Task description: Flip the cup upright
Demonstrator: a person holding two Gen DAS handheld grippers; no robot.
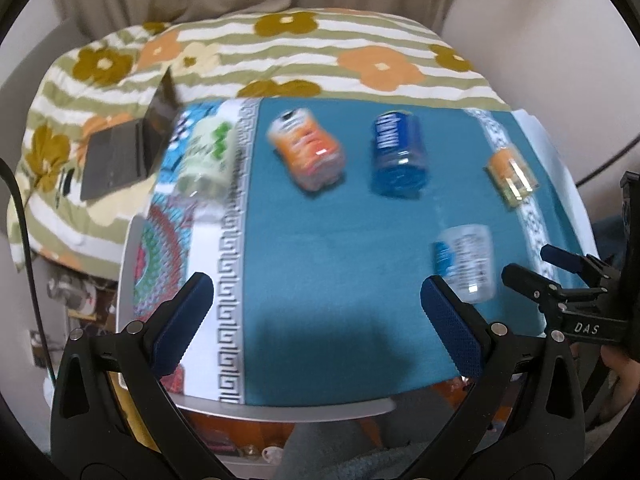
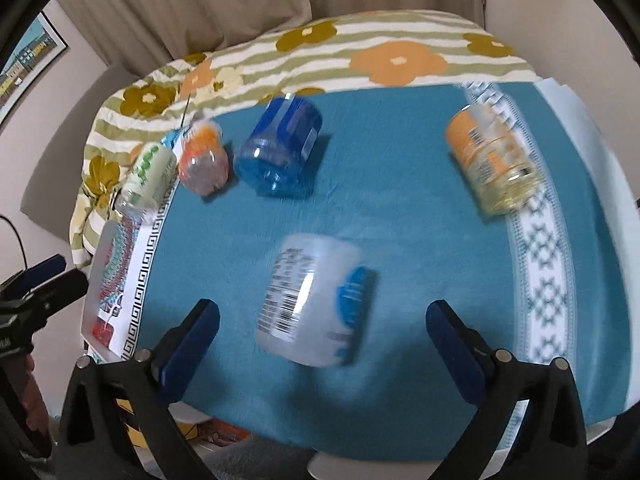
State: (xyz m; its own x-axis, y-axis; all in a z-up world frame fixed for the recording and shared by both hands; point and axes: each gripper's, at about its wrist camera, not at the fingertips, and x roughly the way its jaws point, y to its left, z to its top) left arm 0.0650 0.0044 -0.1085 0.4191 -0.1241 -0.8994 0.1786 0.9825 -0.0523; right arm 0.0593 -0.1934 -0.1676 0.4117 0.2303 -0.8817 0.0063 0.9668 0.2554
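Right tool (image 2: 322, 330) hangs with fingers wide apart above the white cup (image 2: 314, 300), which lies on its side on the worktop (image 2: 400, 200) just ahead, untouched. Left tool (image 1: 316, 318), also spread and empty, hovers alongside. Flipping hasn't begun; four other cups beyond lie toppled too.

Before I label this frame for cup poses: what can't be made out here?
- Printed text on the white cup: motion blur in both wrist views.
- Which end of the blue cup is open: blurred in both.
- Green-print cup: smeared in the left view, small and partly behind the orange cup in the right.
- Yellow-orange cup: contents unclear, blur.
- Table underside: cut off by gripper bodies.
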